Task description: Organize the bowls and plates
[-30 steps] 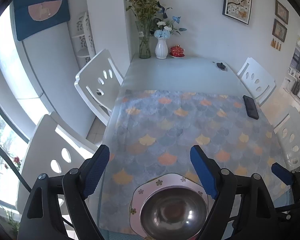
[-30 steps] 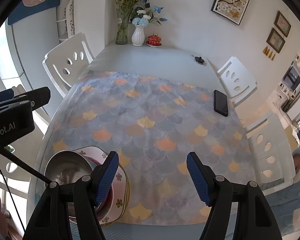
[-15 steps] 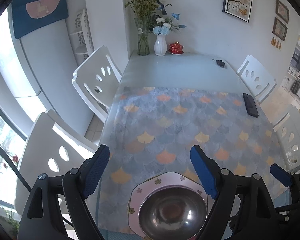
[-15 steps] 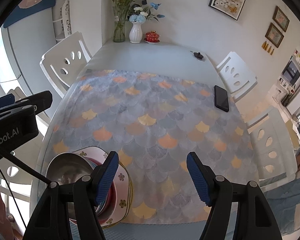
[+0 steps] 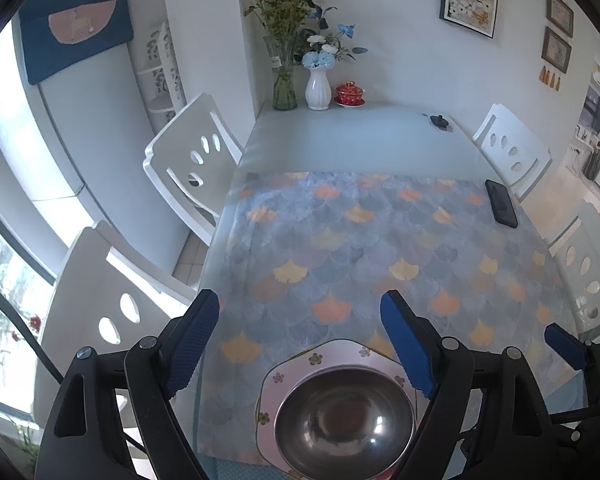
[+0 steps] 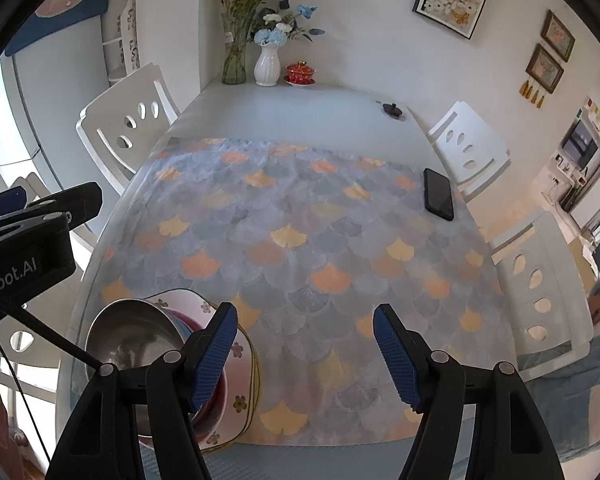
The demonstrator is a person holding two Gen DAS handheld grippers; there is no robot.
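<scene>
A steel bowl point(image 5: 344, 420) sits nested on a stack of bowls and pink flowered plates point(image 5: 332, 356) at the table's near left edge. In the right wrist view the steel bowl point(image 6: 132, 340) tops a red-rimmed bowl and the flowered plates point(image 6: 242, 364). My left gripper point(image 5: 300, 340) is open and empty, held above and behind the stack. My right gripper point(image 6: 304, 352) is open and empty, to the right of the stack above the tablecloth. The left gripper's body point(image 6: 28, 236) shows at the left edge of the right wrist view.
A scale-patterned tablecloth point(image 5: 380, 248) covers the near part of the table. A black phone point(image 6: 438, 194) lies at its right edge. Vases point(image 5: 318, 88), a red lidded cup point(image 5: 349, 94) and a small black object point(image 5: 438, 121) stand at the far end. White chairs point(image 5: 192, 168) surround the table.
Both grippers have risen and pulled back slightly from the table; the stack sits a little lower and farther in view. Jaws stay open; the dishes have not moved.
</scene>
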